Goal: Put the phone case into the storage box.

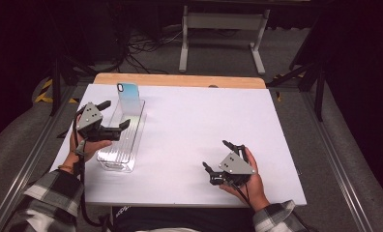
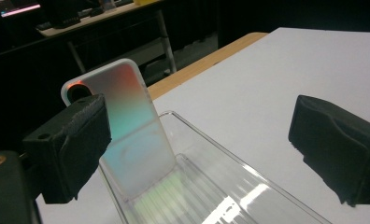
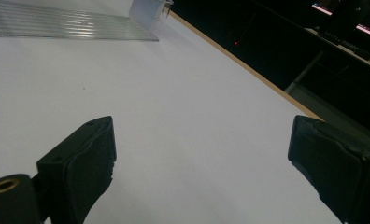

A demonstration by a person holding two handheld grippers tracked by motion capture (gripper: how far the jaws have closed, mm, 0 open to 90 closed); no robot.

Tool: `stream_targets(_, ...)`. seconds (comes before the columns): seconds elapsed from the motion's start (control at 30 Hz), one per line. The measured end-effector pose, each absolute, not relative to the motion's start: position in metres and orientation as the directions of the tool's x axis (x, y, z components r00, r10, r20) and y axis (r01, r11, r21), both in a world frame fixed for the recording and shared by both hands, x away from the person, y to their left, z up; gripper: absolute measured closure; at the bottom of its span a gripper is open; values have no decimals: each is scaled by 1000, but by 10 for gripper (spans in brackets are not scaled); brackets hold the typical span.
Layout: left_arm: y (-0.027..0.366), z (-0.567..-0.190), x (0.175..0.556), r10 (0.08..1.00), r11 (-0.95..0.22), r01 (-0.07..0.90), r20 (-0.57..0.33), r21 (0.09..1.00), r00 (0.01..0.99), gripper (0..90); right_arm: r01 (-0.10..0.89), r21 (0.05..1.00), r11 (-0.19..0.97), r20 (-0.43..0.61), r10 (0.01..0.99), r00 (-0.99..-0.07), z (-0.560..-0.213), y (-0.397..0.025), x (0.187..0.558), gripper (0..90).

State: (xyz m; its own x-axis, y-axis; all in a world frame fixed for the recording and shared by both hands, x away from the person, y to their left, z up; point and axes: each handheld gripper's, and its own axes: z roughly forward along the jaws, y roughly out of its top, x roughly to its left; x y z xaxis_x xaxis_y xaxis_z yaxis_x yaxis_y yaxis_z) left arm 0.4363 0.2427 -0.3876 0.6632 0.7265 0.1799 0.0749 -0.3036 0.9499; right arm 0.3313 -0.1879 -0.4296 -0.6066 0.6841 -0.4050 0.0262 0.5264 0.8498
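Plaid sleeves come in at the bottom edge of the high view, and on the left side the person's left hand (image 1: 85, 145) grips its tool from underneath, wrist cocked up, forearm angling in from the lower-left corner of the table (image 1: 189, 125); the left gripper (image 1: 114, 114) sits raised over the near half of the clear plastic tray (image 1: 124, 135), its grey three-cornered plate tilted toward the camera and its jaws spread wide, one toward the far-left and one out over the tray, nothing between them. From the left gripper view, those jaws stand well apart either side of the tray's open trough (image 2: 206, 186), and the phone case (image 2: 127, 126), frosted with an orange-to-teal sheen, stands tilted inside the tray, leaning at its far end with its camera cutout peeking above the left jaw; whether that jaw touches the case is hard to tell. Moving right across bare white tabletop, the person's right hand (image 1: 245, 176) lies low near the front edge, palm cupping the right gripper (image 1: 217, 154), which points up and left toward the tray, jaws splayed fully open and empty. Over in the right gripper view the two black jaws frame blank white surface, with the tray's ribbed wall (image 3: 66, 25) well apart at the top left
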Motion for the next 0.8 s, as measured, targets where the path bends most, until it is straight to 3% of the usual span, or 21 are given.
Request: stream_targets(0.8, 240, -382, 421, 699, -302, 36, 196, 953, 687, 34, 29, 859, 512, -393, 694, -603, -426, -190, 331, 71)
